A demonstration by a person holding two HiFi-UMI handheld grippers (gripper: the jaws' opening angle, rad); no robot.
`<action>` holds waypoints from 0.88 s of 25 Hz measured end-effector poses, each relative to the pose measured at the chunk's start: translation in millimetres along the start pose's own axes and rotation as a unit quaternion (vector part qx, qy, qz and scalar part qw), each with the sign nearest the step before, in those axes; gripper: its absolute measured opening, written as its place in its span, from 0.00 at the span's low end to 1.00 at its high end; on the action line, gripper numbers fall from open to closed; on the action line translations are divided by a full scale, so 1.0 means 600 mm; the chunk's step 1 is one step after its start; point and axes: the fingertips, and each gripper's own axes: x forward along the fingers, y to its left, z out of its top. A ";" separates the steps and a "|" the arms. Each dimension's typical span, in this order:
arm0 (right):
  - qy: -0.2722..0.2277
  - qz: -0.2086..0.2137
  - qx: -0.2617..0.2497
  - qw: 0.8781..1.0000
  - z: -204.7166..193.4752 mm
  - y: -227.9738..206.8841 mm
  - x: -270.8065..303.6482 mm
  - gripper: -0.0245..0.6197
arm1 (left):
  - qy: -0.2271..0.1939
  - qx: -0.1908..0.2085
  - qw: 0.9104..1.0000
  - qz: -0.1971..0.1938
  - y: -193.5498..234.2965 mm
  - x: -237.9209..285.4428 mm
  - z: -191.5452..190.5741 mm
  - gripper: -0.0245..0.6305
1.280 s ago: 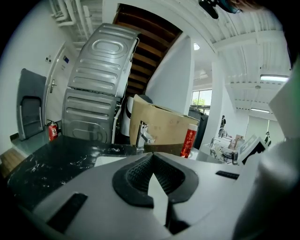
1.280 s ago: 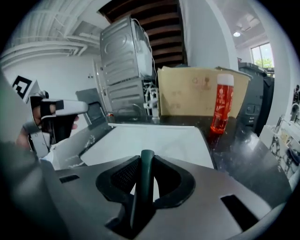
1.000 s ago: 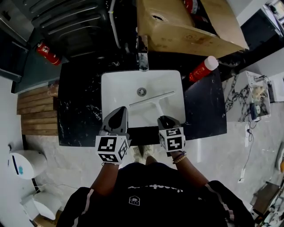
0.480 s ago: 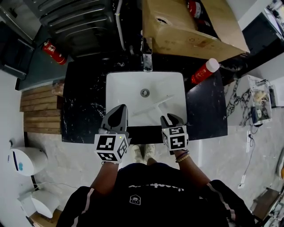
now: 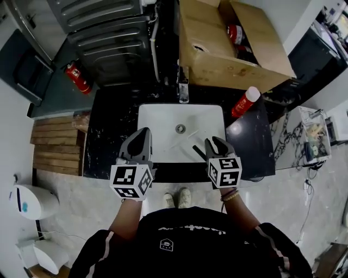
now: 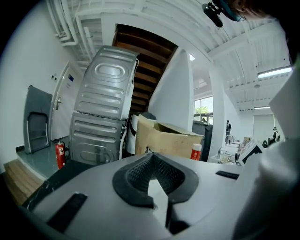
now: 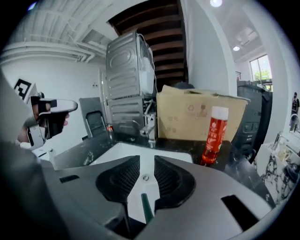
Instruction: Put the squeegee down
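I see bright, even indoor light; ceiling lamp (image 7: 216,3) and window (image 7: 259,69) blown out. Fisheye bends edges, corners dark. Right claw (image 7: 146,168) soft close-up.

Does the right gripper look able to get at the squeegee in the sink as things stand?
Probably yes. The right gripper has its jaws apart just over the sink, and the squeegee lies with its green handle in line with their gap, nothing in between.

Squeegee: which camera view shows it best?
The head view: the squeegee lies with blade and handle in the white sink, though small. The right gripper view shows only its dark handle between the open jaws. The left gripper view shows none of it.
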 end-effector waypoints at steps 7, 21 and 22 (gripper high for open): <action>-0.197 0.046 -0.001 0.979 0.236 0.022 -0.125 0.13 | -0.066 0.018 0.998 -0.017 -0.021 -0.018 0.121 0.06; -0.294 0.071 -0.015 0.953 0.348 0.067 -0.229 0.10 | -0.105 0.035 0.992 -0.055 -0.061 -0.022 0.202 0.06; -0.293 0.067 -0.018 0.954 0.347 0.067 -0.227 0.10 | -0.105 0.035 0.992 -0.056 -0.063 -0.022 0.203 0.06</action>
